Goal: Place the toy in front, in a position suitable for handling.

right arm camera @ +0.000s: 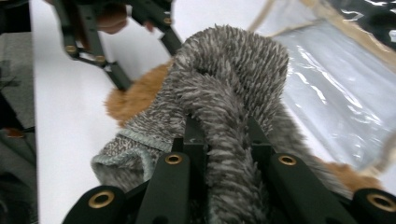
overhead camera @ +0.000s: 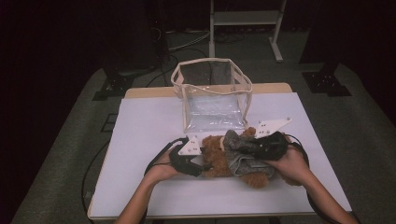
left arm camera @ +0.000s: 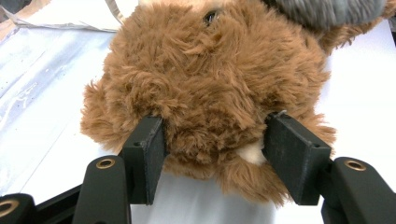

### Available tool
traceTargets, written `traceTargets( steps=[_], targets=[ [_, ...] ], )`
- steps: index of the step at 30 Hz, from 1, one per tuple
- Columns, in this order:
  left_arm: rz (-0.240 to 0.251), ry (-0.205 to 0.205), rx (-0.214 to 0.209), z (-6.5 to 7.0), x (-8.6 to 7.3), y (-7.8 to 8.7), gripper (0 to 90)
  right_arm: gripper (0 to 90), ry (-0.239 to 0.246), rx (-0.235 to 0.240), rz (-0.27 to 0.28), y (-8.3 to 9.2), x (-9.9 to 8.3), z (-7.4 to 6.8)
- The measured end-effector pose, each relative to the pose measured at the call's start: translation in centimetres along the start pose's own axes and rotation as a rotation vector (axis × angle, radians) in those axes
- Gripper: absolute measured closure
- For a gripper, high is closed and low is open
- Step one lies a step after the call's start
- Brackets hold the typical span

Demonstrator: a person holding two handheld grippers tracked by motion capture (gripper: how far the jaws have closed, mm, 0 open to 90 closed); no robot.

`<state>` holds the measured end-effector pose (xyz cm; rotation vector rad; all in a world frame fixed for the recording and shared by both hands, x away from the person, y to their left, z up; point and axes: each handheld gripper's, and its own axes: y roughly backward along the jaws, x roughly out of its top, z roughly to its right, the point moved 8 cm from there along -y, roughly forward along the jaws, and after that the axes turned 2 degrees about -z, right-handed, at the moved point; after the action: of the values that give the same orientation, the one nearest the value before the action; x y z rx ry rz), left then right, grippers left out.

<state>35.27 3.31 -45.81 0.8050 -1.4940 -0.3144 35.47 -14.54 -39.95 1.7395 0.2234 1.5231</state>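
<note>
Left gripper [left arm camera: 212, 154] clamps the teddy bear [left arm camera: 210, 88] steady on the desk [overhead camera: 149, 135] — right gripper [right arm camera: 227, 140] pinches its grey garment [right arm camera: 233, 74], apparently to tug it.

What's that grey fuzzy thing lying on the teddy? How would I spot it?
Start at the white table and find the clear bag standing at its far edge. Just in front lies a brown teddy bear; the grey knitted garment is draped over it. It alone is grey and woolly, with a ribbed hem.
</note>
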Motion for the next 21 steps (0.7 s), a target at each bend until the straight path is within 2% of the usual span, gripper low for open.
traceTargets(
  steps=[4,7,12,16,21],
  targets=[
    [0.001,0.002,-0.006,0.0,0.0,0.0,39.5,75.8,-0.037,-0.014,0.005,0.4,-0.3,1.3],
    [0.007,0.004,-0.011,0.1,0.0,0.2,39.1,75.8,-0.056,0.005,0.010,0.4,-0.7,1.4],
    [0.059,0.035,-0.011,-0.1,0.6,0.7,36.2,75.7,-0.044,0.037,-0.001,0.0,-1.2,-0.1],
    [0.058,0.056,-0.010,-0.1,0.6,0.4,32.3,75.7,-0.042,0.083,-0.007,0.1,-1.7,-1.6],
    [0.066,0.050,-0.032,0.7,0.5,-0.3,34.2,75.7,-0.033,0.097,0.011,0.6,-0.8,-2.1]
  ],
)
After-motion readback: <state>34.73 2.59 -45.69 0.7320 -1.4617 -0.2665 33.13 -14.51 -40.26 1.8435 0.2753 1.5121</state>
